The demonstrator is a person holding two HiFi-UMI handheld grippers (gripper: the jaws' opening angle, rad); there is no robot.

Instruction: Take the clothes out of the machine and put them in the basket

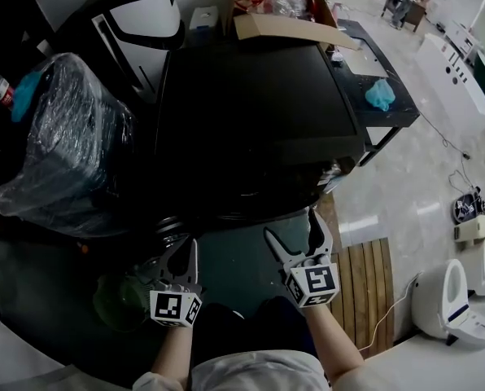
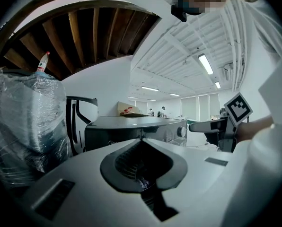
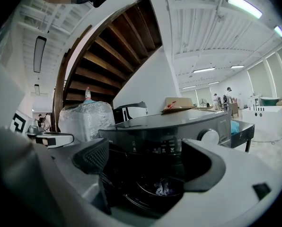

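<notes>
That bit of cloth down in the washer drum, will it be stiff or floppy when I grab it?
Probably floppy: the cloth lies crumpled low in the drum. Likely light, since only a small bunch shows. It may sag from the jaws and catch on the drum opening; wetness can't be told.

Dark machine (image 1: 251, 112) blocks ahead; drum opening (image 3: 160, 186) unobstructed before right jaws; wrapped bundle (image 1: 55, 137) crowds left side.

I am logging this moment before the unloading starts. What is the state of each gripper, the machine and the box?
Left gripper: shut, jaws together.
Right gripper: open, nothing between the jaws.
Washing machine: clothes inside; whether the door is open, I cannot tell.
Cardboard box: flaps open.
</notes>
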